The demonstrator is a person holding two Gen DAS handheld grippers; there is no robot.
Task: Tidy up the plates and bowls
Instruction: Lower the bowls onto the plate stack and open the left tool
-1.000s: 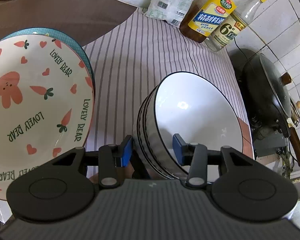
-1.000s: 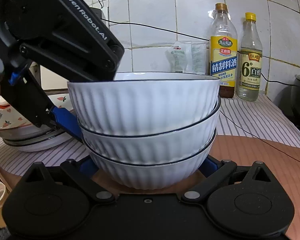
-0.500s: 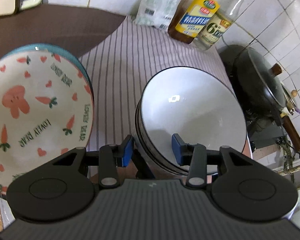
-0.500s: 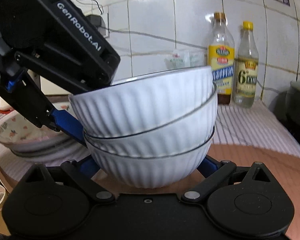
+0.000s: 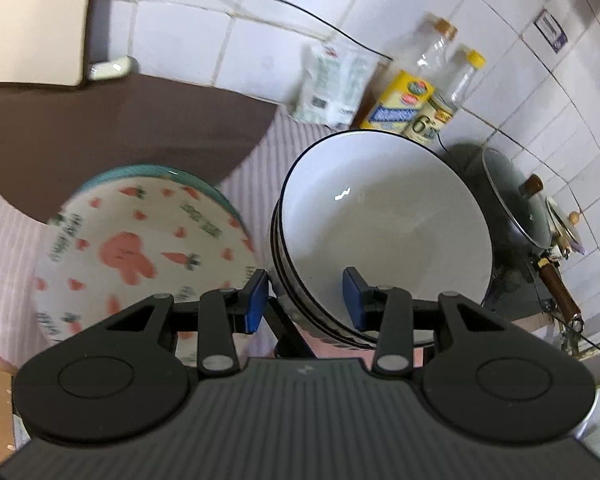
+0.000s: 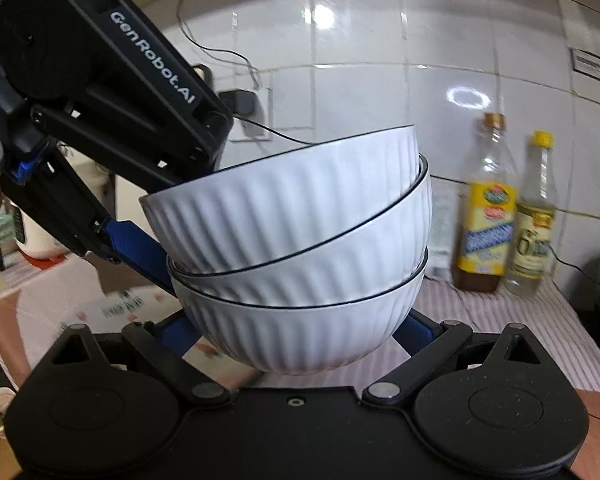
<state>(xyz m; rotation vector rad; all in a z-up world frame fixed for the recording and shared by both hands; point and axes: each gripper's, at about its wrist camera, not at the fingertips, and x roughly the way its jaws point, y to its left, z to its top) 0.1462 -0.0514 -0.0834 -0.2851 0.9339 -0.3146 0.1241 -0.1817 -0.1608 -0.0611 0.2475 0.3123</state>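
Bowls [image 6: 296, 248] stack tilted, off the bench | left tool [image 5: 306, 300] clamps the rim, right tool [image 6: 296, 336] cradles the bottom bowl | tip: level it, move both together

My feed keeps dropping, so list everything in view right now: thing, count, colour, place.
ribbed bowls: three, white, dark rims, nested, tilted, held off the counter
carrot-print plates: a stack, white and orange, teal one beneath, left of bowls
bottles: two, yellow labels, by the tiled wall
packet: one, pale, beside bottles
striped cloth: one, white-purple, on counter
lidded pan: one, dark, far right
left hand-held gripper: black, blue pads, pinching the stack's rim
right hand-held gripper: black, clasping the bottom bowl
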